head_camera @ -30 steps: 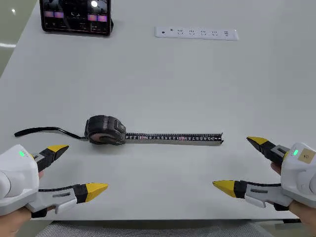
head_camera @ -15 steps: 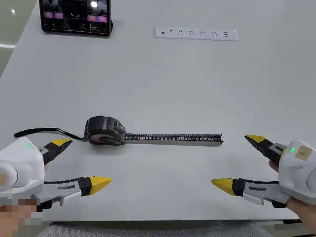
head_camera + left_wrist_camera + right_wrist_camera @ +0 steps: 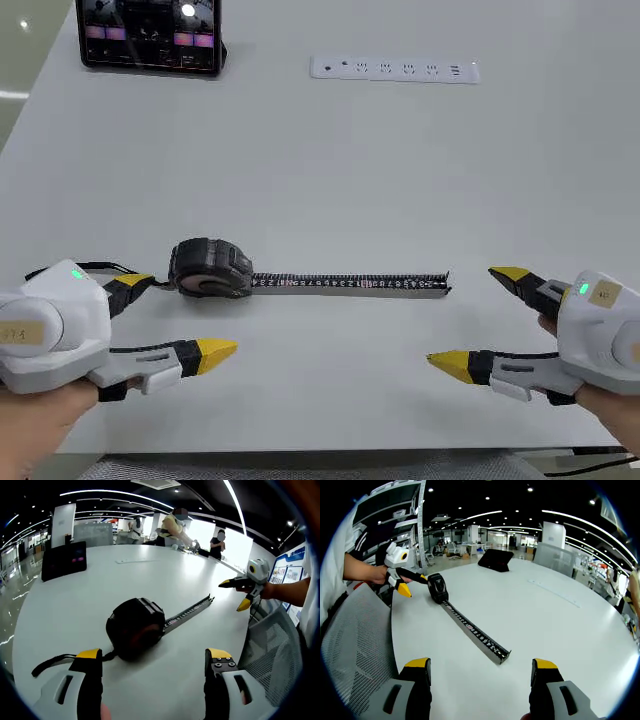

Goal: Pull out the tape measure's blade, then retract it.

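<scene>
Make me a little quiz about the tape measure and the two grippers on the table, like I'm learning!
1. True or false: the blade is wound all the way inside the tape measure.
2. Which one is closer to the tape measure's round black body? A. left gripper B. right gripper
3. Fill in the blank: neither gripper is holding anything, and both are ____.

Key: 1. False, the blade is pulled out and lies flat. 2. A. 3. open.
</scene>
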The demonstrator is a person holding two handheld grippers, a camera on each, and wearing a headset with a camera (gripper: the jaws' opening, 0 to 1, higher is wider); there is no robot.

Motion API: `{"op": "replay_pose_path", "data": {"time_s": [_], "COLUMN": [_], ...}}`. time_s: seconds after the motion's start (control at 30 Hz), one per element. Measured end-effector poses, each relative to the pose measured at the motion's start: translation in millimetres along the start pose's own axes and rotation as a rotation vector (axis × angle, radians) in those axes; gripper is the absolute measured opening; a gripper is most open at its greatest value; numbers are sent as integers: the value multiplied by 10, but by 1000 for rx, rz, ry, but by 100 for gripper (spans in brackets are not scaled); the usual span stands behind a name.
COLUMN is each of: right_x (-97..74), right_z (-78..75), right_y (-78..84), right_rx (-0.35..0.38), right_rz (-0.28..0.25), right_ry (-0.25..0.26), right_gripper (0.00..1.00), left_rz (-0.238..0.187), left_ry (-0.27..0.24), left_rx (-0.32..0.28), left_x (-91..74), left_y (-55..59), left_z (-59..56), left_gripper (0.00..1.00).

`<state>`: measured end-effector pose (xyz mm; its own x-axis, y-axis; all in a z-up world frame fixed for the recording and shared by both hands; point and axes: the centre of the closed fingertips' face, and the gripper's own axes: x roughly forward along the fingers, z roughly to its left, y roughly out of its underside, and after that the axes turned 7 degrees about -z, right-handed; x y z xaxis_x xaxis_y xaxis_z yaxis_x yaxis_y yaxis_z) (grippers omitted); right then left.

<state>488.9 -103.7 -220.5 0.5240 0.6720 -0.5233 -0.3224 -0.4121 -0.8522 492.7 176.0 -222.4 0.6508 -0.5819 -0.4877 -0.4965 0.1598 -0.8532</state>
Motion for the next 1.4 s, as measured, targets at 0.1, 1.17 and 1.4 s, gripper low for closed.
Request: {"op": "replay_pose_path", "data": {"time_s": [0.1,1.17,1.4], "right_x": [-15,-31,-3], "right_z": [-66,-150,-202], "right_y": [20,23,3], "right_rx": [0,-32,-47], "right_rz": [6,35,38], "right_ry": [7,-2,-18], "right_gripper": [81,80,78], "left_rz": [-4,-34,-46], "left_ry": [-7,-34,-59], "left_rx": [-10,-96,-118], "left_x": [38,229,248], "left_y": [-21,-91,-107], "left_z": [8,-19,-14], "left_gripper": [81,80,80]}}
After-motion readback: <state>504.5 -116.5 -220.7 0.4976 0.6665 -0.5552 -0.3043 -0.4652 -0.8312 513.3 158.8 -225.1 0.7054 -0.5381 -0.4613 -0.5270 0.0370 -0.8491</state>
